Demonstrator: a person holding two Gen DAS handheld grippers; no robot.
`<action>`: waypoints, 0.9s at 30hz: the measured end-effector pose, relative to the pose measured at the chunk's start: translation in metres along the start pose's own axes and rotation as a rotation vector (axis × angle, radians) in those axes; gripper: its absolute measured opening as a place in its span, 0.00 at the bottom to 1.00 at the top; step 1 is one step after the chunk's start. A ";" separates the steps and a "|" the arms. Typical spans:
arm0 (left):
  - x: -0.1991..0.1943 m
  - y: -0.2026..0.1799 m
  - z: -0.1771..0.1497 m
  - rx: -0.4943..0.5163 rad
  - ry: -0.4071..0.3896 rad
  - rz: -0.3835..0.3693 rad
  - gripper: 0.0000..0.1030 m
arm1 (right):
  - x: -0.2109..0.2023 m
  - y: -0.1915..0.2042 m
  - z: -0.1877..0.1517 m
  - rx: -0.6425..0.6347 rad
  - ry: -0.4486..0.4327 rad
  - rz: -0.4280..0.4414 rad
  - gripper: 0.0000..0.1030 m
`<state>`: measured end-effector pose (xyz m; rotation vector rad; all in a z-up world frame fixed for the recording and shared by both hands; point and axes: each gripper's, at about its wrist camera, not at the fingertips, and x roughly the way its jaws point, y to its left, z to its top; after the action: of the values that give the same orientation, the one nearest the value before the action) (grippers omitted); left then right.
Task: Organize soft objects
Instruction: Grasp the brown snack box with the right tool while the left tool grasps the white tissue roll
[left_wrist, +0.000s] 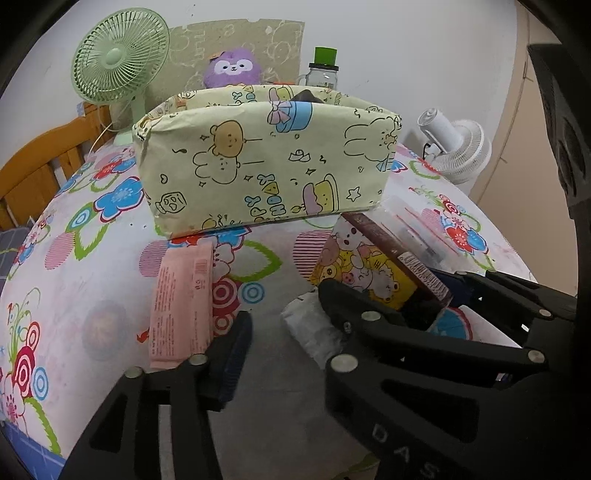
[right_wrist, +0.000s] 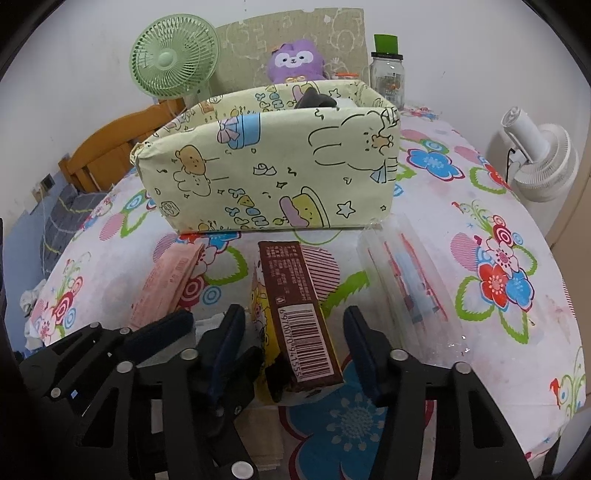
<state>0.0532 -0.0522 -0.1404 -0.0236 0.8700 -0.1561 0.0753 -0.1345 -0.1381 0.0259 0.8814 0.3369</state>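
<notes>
A pale yellow cartoon-print fabric box (left_wrist: 266, 158) stands at the back of the flowered table; it also shows in the right wrist view (right_wrist: 273, 170), with a dark item (right_wrist: 314, 99) inside. A brown barcoded pack (right_wrist: 301, 310) lies on a yellow cartoon tissue pack (left_wrist: 362, 266). My right gripper (right_wrist: 295, 350) is open around both packs. My left gripper (left_wrist: 284, 314) is open just left of them, over a white tissue pack (left_wrist: 314, 328). A pink pack (left_wrist: 183, 306) lies to the left, also seen in the right wrist view (right_wrist: 162, 284).
A green fan (left_wrist: 118, 62), a purple plush (left_wrist: 232, 68) and a green-lidded jar (left_wrist: 325, 70) stand behind the box. A white fan (right_wrist: 543, 162) stands at the right. A clear plastic case (right_wrist: 410, 284) lies right of the packs. A wooden bed frame (left_wrist: 40, 170) is at the left.
</notes>
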 end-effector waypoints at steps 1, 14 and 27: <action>0.001 0.000 0.000 0.002 0.002 0.000 0.63 | 0.002 0.000 0.000 0.000 0.004 -0.004 0.48; 0.003 -0.001 0.000 0.016 -0.014 -0.005 0.39 | 0.000 -0.010 0.005 0.023 -0.020 -0.052 0.21; -0.001 -0.004 0.004 0.019 -0.037 0.014 0.21 | -0.005 -0.007 0.005 0.021 -0.029 -0.048 0.22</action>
<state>0.0554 -0.0562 -0.1369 -0.0028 0.8318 -0.1499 0.0780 -0.1423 -0.1323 0.0292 0.8555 0.2813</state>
